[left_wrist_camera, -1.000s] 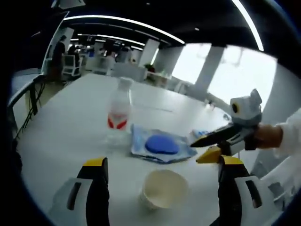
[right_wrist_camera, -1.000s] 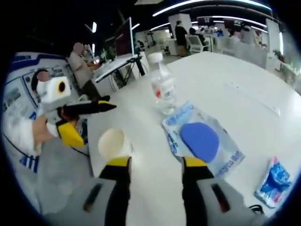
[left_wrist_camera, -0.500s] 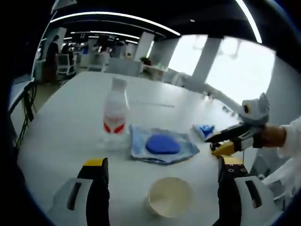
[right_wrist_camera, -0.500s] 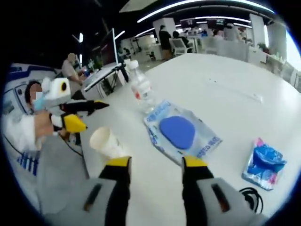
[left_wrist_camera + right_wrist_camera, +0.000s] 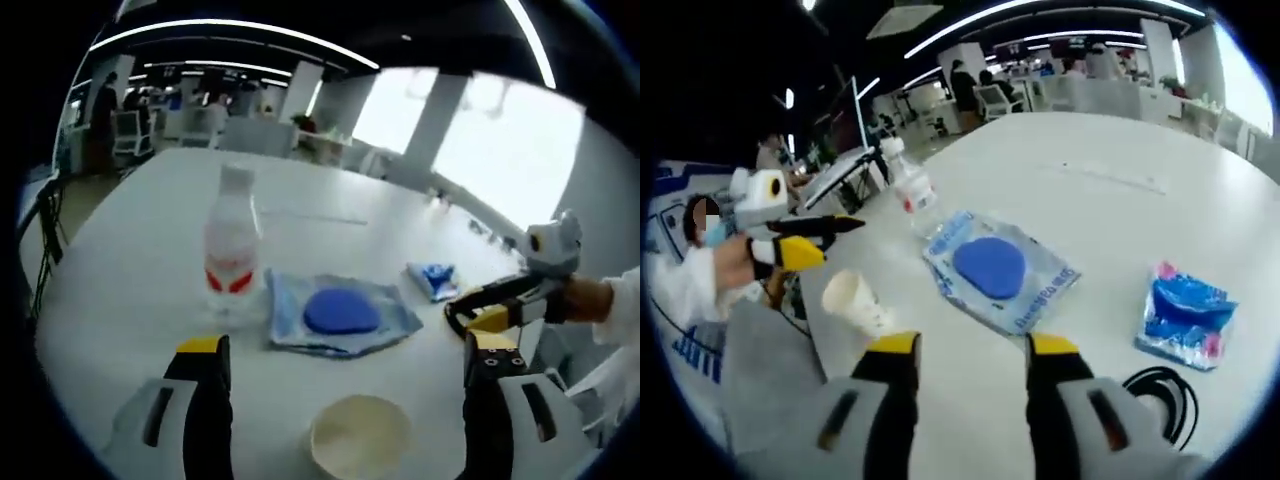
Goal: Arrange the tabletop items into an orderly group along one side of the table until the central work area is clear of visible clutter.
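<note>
Cable coil (image 5: 1160, 392) in right gripper view, both tongs (image 5: 345, 352) (image 5: 968, 345) parted, empty

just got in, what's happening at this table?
A person holds a gripper in each hand over a white table. Both sets of jaws are spread and hold nothing. On the table stand a paper cup and a clear bottle; a flat packet with a blue pad, a small blue pack and a black cable lie nearby. The left gripper is just behind the cup.
</note>
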Demonstrator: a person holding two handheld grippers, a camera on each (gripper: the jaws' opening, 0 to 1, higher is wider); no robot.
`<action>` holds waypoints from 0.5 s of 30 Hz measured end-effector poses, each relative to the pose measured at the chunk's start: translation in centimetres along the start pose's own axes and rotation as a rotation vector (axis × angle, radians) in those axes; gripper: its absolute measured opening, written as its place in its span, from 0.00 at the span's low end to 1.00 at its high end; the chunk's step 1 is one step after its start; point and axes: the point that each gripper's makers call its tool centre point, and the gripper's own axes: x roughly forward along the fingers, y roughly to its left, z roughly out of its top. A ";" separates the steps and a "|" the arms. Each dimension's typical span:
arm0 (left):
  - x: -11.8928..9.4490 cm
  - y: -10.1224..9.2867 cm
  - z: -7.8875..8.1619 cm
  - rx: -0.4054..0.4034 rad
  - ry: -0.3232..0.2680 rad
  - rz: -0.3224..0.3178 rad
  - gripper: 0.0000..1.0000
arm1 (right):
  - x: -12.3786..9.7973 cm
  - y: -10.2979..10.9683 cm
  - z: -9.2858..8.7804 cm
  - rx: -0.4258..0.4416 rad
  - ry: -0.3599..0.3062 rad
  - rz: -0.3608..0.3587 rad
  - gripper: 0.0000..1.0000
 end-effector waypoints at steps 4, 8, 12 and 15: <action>0.0 0.1 0.1 -0.012 -0.002 0.007 0.93 | 0.0 -0.1 0.0 0.004 0.001 -0.002 0.39; 0.3 0.9 0.5 -0.031 0.002 0.010 0.92 | 0.1 -0.5 0.0 0.018 -0.001 -0.009 0.39; 0.7 1.5 1.0 -0.054 0.007 0.015 0.92 | 0.2 -0.9 -0.2 0.031 0.000 -0.017 0.38; 1.3 1.6 1.0 -0.051 0.023 0.006 0.91 | 0.3 -1.1 -0.3 0.040 0.000 -0.022 0.38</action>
